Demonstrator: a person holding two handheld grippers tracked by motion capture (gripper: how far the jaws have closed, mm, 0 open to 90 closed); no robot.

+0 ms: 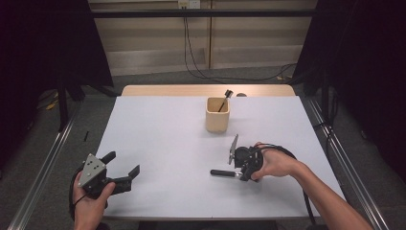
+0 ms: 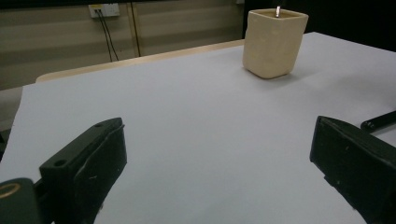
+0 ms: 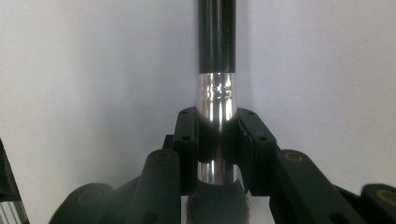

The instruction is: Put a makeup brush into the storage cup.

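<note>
The right gripper is clenched on the silver collar of a brush lying on the table, probably to lift it into the cup, while the left gripper rests released, aside.

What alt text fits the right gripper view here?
The right gripper is shut on the silver ferrule of a makeup brush lying on the white table. Its black handle points away up the picture, with dark bristles at the bottom.
</note>
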